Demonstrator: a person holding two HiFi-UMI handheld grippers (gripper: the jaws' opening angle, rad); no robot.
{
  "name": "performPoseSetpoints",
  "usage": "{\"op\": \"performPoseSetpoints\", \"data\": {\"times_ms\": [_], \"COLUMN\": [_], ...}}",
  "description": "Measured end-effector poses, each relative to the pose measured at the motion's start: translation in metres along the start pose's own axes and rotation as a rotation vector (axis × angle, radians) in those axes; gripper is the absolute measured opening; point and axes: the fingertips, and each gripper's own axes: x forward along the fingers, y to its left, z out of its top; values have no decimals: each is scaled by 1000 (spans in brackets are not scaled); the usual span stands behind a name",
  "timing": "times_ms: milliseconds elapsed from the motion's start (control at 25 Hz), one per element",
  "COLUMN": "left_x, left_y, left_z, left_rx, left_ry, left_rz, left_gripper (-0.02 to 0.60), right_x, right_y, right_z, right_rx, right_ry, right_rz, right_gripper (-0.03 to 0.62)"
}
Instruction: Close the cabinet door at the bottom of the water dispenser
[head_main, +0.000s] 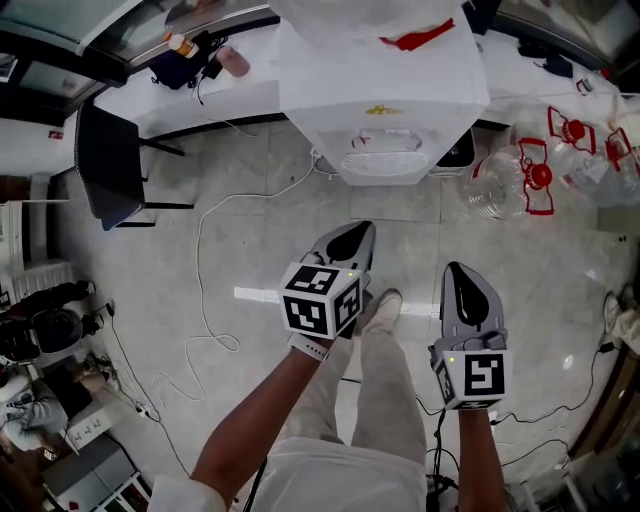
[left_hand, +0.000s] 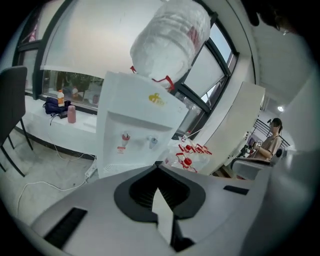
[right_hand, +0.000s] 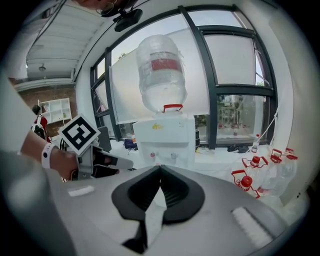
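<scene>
A: Fingers?
B: Left gripper (head_main: 352, 232) clenched, nothing in it. Right gripper (head_main: 458, 272) same, 2 fingers tip to tip.
A: Dispenser?
B: Water dispenser (head_main: 385, 110) on the floor (head_main: 250, 220), straight ahead of both finger pairs, well apart. Cabinet door: hidden behind the fingers in both gripper views, probably too steep from the head view. Can't tell its state.

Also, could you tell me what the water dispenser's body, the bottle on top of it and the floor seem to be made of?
Water dispenser: likely white moulded plastic, a smooth, faintly glossy casing.
Bottle: translucent plastic, cloudy with light passing through.
Floor: pale polished tile or stone, with grout lines and a bright reflection.
</scene>
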Motion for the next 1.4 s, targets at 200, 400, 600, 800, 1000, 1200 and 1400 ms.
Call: {"op": "performPoseSetpoints", "data": {"times_ms": [200,400,600,800,1000,1200,1400], "left_x": [-47,-94,-135,-173,-214,-252,-277], "left_y": [-5,-15,-28,-31,-32,-40,-55], "left_z": [28,60,80,94,106,124,130], "left_rx": [-51,-35,35,27,45,59,95], "left_ry": [-61,-123,-153,-192,-232,-286,-304], "left_rz": [20,24,33,44,71,79,63], "left_gripper": [5,5,5,5,5,5,5], "right_x": [-21,-38,-52,-66,-79,-85,-97], "right_y": [11,19,28,35,44,52,56], "right_z": [23,52,81,114,143,163,175], "right_rx": [-10,4,5,-1,-21,-45,-48], "right_ry": [-5,-20,-33,-71,-98,-105,-88], "right_rz": [8,5,16,24,46,76,101], "right_gripper": [9,9,9,9,9,9,9]}}
